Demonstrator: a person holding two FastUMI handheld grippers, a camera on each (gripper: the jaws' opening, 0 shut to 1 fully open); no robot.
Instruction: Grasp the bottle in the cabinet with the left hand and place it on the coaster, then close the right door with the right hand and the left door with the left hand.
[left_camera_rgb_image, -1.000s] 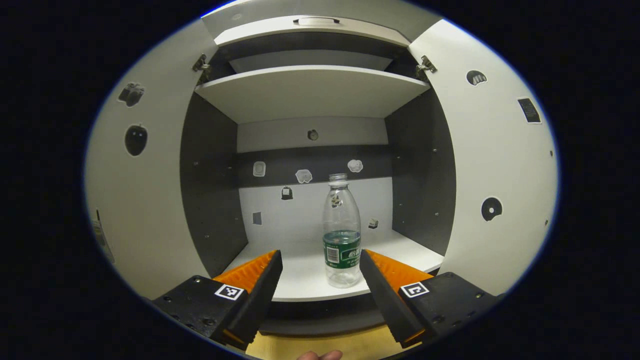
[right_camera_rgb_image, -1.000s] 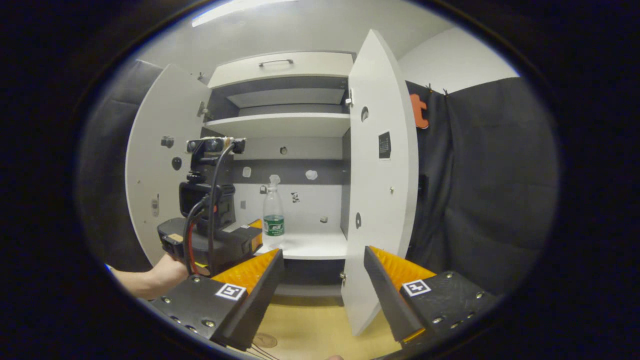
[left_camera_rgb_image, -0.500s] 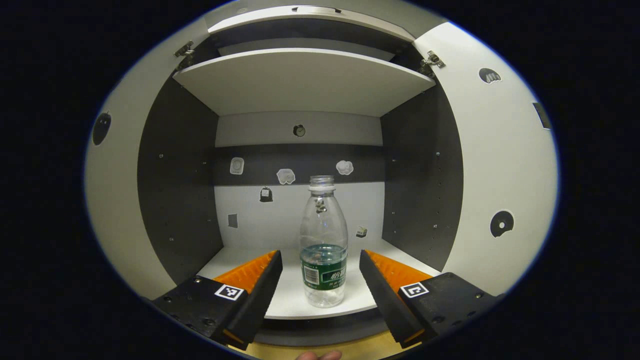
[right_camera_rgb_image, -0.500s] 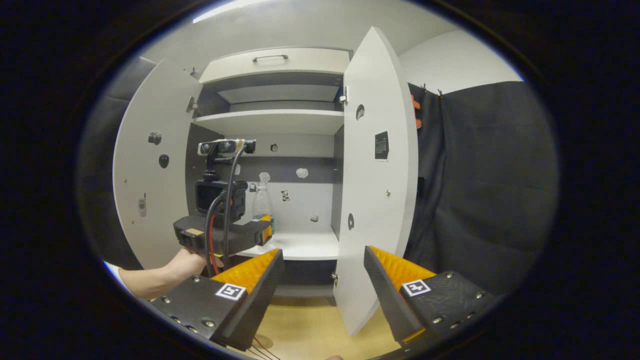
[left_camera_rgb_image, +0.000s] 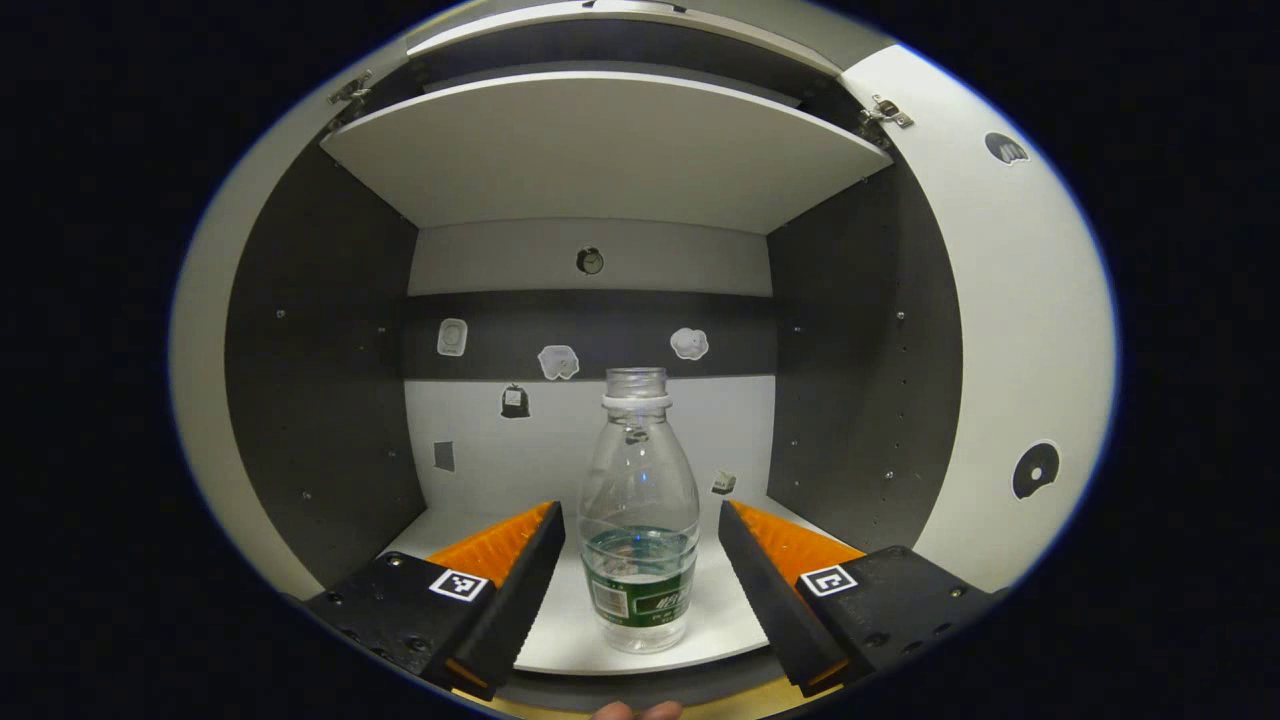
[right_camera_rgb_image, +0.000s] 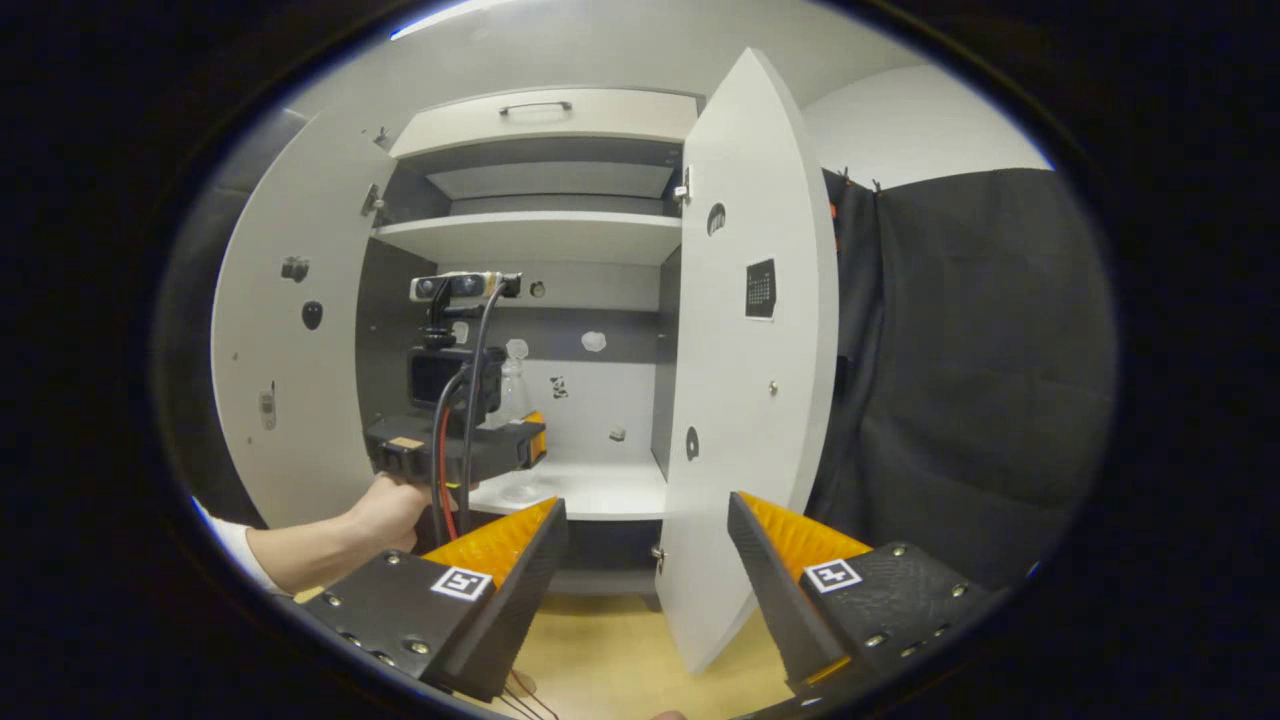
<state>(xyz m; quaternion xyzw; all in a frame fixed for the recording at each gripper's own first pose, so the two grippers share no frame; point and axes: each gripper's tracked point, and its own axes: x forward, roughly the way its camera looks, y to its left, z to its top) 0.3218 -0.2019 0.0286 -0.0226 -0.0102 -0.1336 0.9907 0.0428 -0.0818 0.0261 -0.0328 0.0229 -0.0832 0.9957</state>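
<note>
A clear plastic bottle (left_camera_rgb_image: 640, 520) with a green label and a little water stands upright on the cabinet's bottom shelf (left_camera_rgb_image: 720, 625). My left gripper (left_camera_rgb_image: 640, 575) is open, its two fingers on either side of the bottle's lower half with gaps on both sides. In the right gripper view the left gripper (right_camera_rgb_image: 535, 440) is held by a hand (right_camera_rgb_image: 385, 510) inside the cabinet opening, largely hiding the bottle (right_camera_rgb_image: 515, 385). My right gripper (right_camera_rgb_image: 645, 570) is open and empty, held back over the wooden floor. The right door (right_camera_rgb_image: 755, 380) and left door (right_camera_rgb_image: 285, 350) stand open.
An upper shelf (left_camera_rgb_image: 610, 150) spans the cabinet above the bottle. Dark side walls (left_camera_rgb_image: 320, 370) close in left and right. A drawer with a handle (right_camera_rgb_image: 535, 105) tops the cabinet. The right door's lower edge hangs over the wooden floor (right_camera_rgb_image: 610, 650), just ahead of my right gripper.
My left gripper has moved forward into the cabinet, so the bottle now stands between its fingers. The right gripper view has shifted slightly; its gripper stays open.
</note>
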